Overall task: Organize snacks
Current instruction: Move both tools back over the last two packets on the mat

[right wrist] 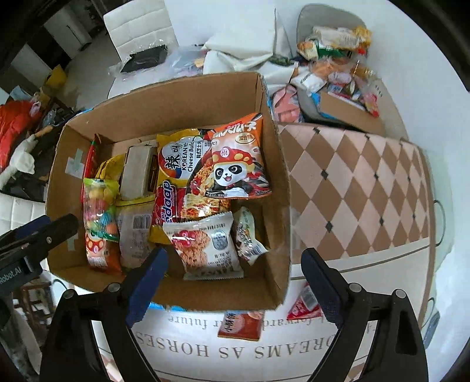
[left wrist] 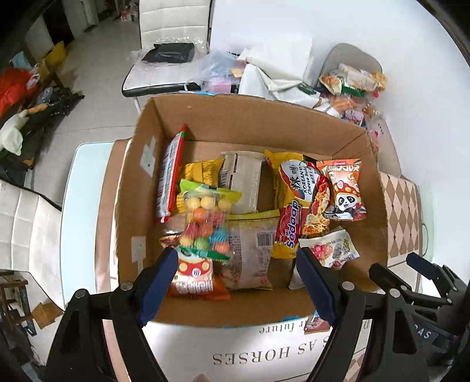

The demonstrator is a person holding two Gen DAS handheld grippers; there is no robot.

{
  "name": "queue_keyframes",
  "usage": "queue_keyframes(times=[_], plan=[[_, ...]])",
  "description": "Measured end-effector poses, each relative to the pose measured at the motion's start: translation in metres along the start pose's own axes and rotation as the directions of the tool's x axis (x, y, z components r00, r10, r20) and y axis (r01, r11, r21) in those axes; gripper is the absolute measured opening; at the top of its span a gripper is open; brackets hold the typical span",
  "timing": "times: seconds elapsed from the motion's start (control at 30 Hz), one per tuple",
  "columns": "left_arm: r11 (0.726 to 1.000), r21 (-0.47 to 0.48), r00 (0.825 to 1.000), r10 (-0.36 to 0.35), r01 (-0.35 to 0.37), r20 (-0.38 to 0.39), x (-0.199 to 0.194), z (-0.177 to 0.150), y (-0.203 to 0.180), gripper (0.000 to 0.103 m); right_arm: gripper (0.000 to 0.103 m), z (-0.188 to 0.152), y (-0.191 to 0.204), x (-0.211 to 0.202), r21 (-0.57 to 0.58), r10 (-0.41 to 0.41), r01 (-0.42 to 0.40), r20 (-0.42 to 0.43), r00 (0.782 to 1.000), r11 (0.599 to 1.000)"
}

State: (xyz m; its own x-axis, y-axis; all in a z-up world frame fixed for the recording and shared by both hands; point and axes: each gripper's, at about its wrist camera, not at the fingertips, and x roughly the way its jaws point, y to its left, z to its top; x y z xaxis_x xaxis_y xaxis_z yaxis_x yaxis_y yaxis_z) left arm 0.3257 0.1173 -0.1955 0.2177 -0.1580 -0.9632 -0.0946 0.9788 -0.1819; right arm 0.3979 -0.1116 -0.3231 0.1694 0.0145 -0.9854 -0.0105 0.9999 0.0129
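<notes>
both grippers hang spread and empty over a cardboard box (left wrist: 235, 123) of snack packets.

the left gripper (left wrist: 238, 282) is above the box's near left part, the right gripper (right wrist: 232, 276) over its near right corner, nothing between the fingers of either. packets cover most of the box floor, a panda packet (right wrist: 235, 164) on top. two red packets (right wrist: 241, 324) lie on the table (right wrist: 367, 182) outside the near wall; a white chair (left wrist: 173, 26) stands beyond.

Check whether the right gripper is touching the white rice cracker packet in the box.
Apart. The right wrist view shows the right gripper open, pads clear either side of the white rice cracker packet.
</notes>
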Motion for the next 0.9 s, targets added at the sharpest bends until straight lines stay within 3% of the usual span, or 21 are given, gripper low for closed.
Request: queue_keyframes(times=[0.1, 0.13, 0.43, 0.6, 0.9], plan=[[1.0, -0.002, 0.999, 0.015, -0.015, 0.038, -0.015, -0.01, 0.001, 0.097, 0.097, -0.012, 0.003, -0.017, -0.009, -0.009, 0.01, 0.043, 0.999, 1.0], [1.0, 0.002, 0.998, 0.02, -0.02, 0.055, -0.021, -0.014, -0.001, 0.098, 0.097, -0.017, 0.005, -0.023, -0.017, -0.016, 0.018, 0.064, 0.998, 1.0], [0.997, 0.036, 0.977, 0.057, -0.066, 0.207, -0.078, -0.063, -0.017, 0.098, 0.098, -0.062, 0.011, -0.081, -0.032, -0.018, 0.024, 0.19, 0.982, 0.999], [0.995, 0.045, 0.955, 0.075, -0.091, 0.286, -0.112, -0.091, -0.023, 0.098, 0.098, -0.086, 0.007, -0.113, -0.025, -0.012, 0.018, 0.243, 0.97, 1.0], [0.993, 0.044, 0.932, 0.087, -0.109, 0.353, -0.149, -0.135, -0.031, 0.098, 0.098, -0.133, -0.002, -0.163, -0.026, 0.009, -0.001, 0.314, 0.949, 1.0]])
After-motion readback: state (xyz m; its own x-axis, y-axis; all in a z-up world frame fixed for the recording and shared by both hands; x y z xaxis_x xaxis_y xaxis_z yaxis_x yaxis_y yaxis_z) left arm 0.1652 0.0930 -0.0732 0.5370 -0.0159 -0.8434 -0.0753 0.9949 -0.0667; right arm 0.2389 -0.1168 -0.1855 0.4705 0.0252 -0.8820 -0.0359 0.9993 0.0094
